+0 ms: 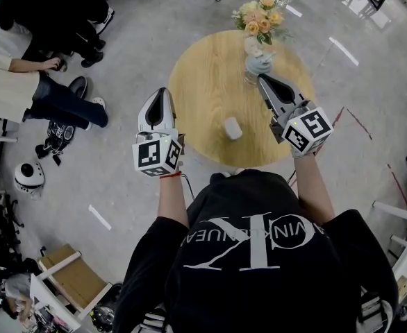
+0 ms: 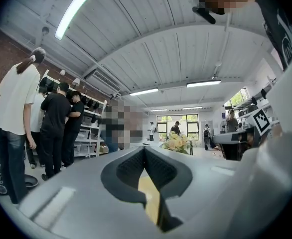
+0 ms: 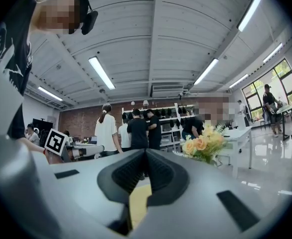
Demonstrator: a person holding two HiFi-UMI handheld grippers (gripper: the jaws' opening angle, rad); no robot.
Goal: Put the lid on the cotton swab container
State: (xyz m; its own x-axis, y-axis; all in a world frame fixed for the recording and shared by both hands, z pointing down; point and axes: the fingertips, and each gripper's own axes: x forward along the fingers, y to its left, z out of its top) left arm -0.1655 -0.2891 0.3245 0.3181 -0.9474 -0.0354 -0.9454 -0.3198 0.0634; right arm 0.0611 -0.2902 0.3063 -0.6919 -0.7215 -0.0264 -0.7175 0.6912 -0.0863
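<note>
A small white round cotton swab container (image 1: 233,128) stands on the round wooden table (image 1: 196,82), near its front edge. I cannot tell whether a lid sits on it, and no separate lid shows. My left gripper (image 1: 163,93) (image 2: 145,148) hovers level over the table's left edge, left of the container, shut and empty. My right gripper (image 1: 262,78) (image 3: 146,151) hangs to the right and beyond the container, close to the vase, also shut with nothing between its jaws. Neither gripper view shows the container.
A vase (image 1: 258,62) with yellow and peach flowers (image 1: 260,16) (image 3: 203,144) stands at the table's far side. Several people (image 1: 30,61) (image 3: 131,128) stand to the left by shelves. A small white robot-like device (image 1: 28,176) and bags lie on the floor at left.
</note>
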